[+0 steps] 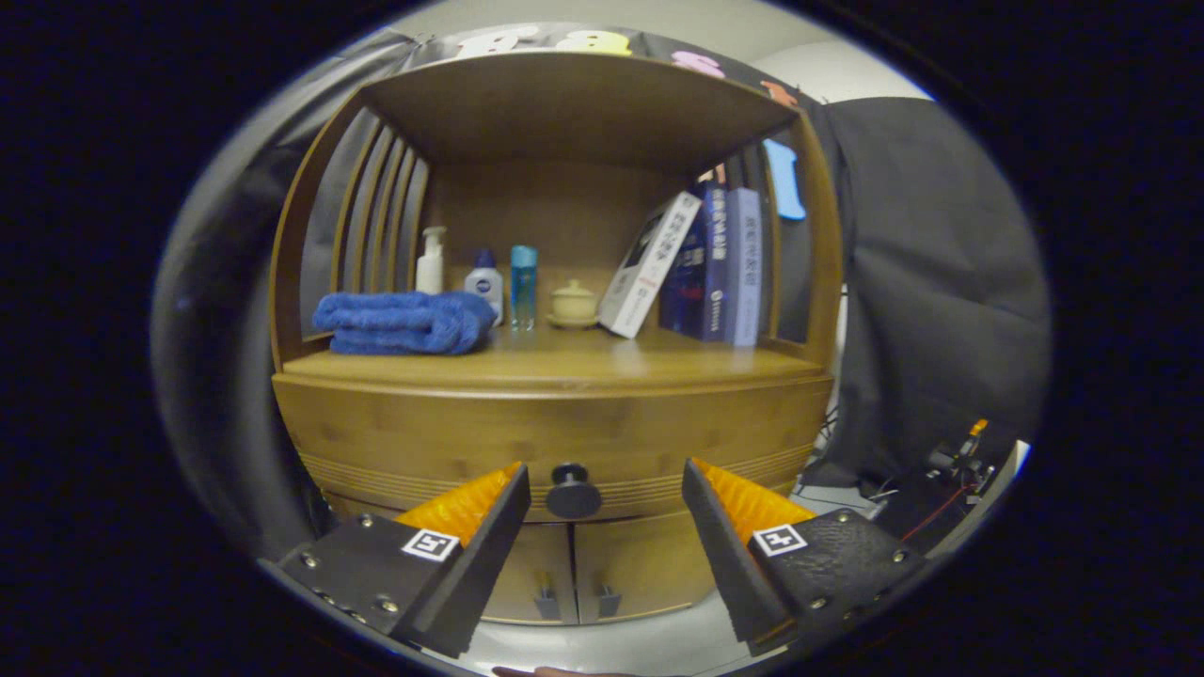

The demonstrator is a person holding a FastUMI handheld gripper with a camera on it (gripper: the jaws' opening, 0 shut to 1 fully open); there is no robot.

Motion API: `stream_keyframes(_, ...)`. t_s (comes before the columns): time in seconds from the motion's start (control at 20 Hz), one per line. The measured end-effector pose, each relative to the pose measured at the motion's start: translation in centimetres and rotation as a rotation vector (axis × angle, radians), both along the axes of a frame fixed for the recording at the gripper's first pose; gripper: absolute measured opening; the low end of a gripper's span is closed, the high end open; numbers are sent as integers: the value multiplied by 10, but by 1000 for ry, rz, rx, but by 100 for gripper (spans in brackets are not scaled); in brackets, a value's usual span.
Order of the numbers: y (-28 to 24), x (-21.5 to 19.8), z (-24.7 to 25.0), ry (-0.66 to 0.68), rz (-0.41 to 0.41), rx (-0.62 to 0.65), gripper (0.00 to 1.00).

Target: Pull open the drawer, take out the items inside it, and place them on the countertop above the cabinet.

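My gripper (607, 480), fingers spread wide, flanks the dark round knob (573, 491) of the closed wooden drawer (470, 432).

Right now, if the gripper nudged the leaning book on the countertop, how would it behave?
The leaning book is tilted against the upright books, so it would probably slide flat or tip rather than stay put. It looks rigid, likely stiff to grasp. The gripper is open, with the drawer knob between its fingers.

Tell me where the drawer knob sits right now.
In the gripper view, the drawer knob sits centred on the closed drawer front, between the open gripper's fingers, above the two cabinet doors.
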State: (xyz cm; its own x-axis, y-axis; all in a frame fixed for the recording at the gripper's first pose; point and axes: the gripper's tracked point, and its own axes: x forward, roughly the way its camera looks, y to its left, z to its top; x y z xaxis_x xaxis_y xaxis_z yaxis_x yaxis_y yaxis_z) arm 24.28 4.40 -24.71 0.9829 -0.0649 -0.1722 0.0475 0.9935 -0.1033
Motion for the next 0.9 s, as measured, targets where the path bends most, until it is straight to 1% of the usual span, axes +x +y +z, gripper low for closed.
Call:
stream_keyframes(0.15,15,30,-26,39,37,-11,98)
stream_keyframes(0.25,13,42,-30,28,40,-1,98)
stream_keyframes(0.3,7,45,-30,27,15,5,90)
stream_keyframes(0.35,1,53,-34,36,8,26,82)
stream_keyframes(0.4,4,60,-41,66,33,55,74)
stream_keyframes(0.5,5,58,-39,52,43,70,57)
stream_keyframes(0.6,5,66,-40,22,87,59,56)
stream_keyframes(0.65,6,66,-42,10,112,87,55)
stream_keyframes(0.7,2,65,-39,-7,106,119,55)
stream_keyframes(0.75,8,79,-47,-2,120,148,50)
stream_keyframes(0.8,3,72,-43,8,124,147,46)
stream_keyframes(0.85,0,65,-42,18,122,120,43)
stream_keyframes(0.9,-1,64,-41,27,107,98,40)
